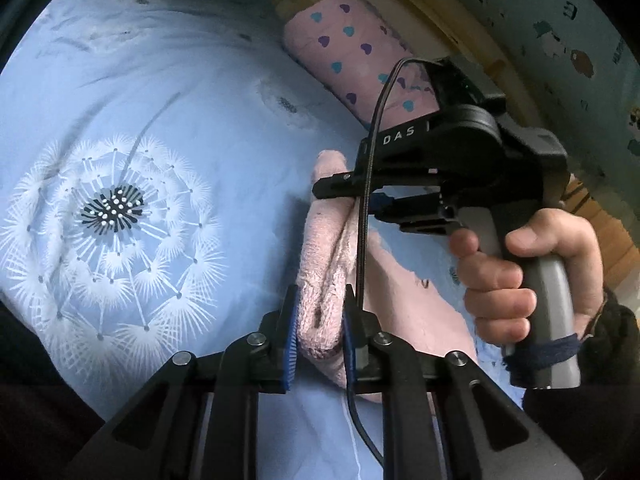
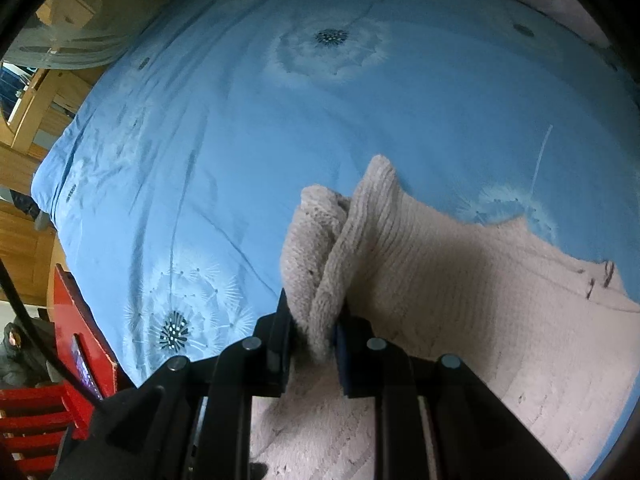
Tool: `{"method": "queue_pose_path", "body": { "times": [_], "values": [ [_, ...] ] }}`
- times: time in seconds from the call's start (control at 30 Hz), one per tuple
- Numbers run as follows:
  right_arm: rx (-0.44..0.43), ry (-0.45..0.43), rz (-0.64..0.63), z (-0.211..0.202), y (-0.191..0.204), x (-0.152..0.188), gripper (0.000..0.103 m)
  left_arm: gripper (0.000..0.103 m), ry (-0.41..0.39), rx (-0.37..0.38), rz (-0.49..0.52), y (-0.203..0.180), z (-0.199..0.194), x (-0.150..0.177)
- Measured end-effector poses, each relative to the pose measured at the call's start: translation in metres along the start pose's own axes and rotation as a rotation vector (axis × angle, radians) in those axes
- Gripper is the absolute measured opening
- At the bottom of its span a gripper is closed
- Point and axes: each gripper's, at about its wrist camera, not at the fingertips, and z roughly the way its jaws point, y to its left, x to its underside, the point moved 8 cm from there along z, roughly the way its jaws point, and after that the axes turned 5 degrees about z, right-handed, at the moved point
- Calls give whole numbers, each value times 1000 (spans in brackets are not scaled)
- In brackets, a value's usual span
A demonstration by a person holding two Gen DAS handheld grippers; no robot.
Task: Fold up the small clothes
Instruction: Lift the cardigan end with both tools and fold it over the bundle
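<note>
Left jaws: left gripper [image 1: 318, 330] is clamped on a bunched fold of the pink knit garment [image 1: 326, 248], low centre of the left wrist view.
Right jaws: right gripper [image 2: 314, 334] stands narrow, pinching a doubled edge of the same garment, low centre of its own view.
Garment: rest of it spreads over the bed toward the lower right.
Right hand [image 1: 528, 276]: grips the grey handle at right.
Bed cover [image 2: 224, 128]: blue with white dandelion prints.
Pillow [image 1: 352, 52]: pink with hearts, upper centre.
</note>
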Motion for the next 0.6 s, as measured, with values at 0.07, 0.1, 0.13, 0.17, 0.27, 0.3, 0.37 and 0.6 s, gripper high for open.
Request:
{"method": "queue_pose_path", "body": {
  "times": [0.07,0.1,0.13,0.17,0.27,0.3,0.37,0.6],
  "values": [
    [7,-1,-17,4,5,-2,18,0,-7,10,-6,1,-2,-4],
    [9,1,-26,5,9,-2,18,0,-18,8,-5,1,-4,-7],
    [10,3,-32,6,12,-3,17,0,-25,12,-3,4,-9,-7],
    [11,3,-36,7,17,-5,17,0,-34,17,-3,4,-12,-8],
    [24,-5,-30,9,29,-8,17,0,-68,4,-11,12,-24,-17],
    [30,-9,-39,9,35,-9,17,0,-74,8,-22,14,-28,-20],
    [42,-16,-59,9,48,-10,17,0,-88,8,-40,21,-35,-25],
    [38,-20,-127,8,101,-15,16,0,-171,-90,-24,41,-65,-47]
  ]
}}
